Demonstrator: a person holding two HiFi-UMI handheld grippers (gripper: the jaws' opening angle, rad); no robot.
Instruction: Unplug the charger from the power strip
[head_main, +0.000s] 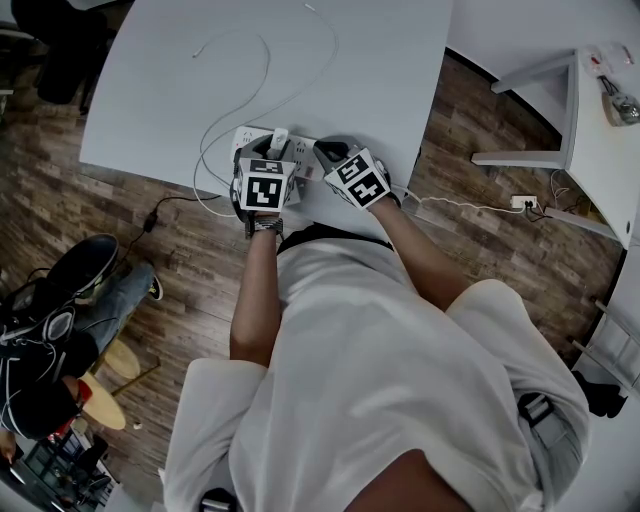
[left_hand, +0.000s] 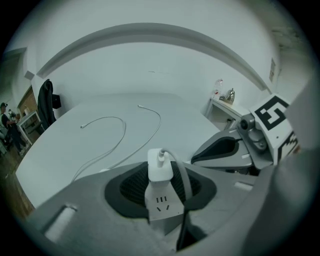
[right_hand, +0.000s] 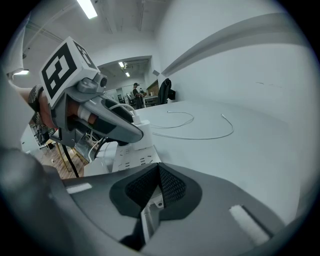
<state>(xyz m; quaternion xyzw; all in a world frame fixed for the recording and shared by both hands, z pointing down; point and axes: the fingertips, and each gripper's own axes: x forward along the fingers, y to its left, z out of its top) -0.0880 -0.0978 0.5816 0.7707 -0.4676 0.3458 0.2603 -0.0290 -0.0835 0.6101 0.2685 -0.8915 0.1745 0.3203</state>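
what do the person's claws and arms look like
Both the left claw and the right claw are grey shells with black ribbed pads. Each carries a white cube printed with black square markers. The person wears a white short-sleeved shirt and a band on the left wrist.

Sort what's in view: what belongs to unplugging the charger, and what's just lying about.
Job: charger, power strip, left gripper shut on the charger, right gripper.
Lying about: two thin white cables across the table, plug on the floor, side desk.
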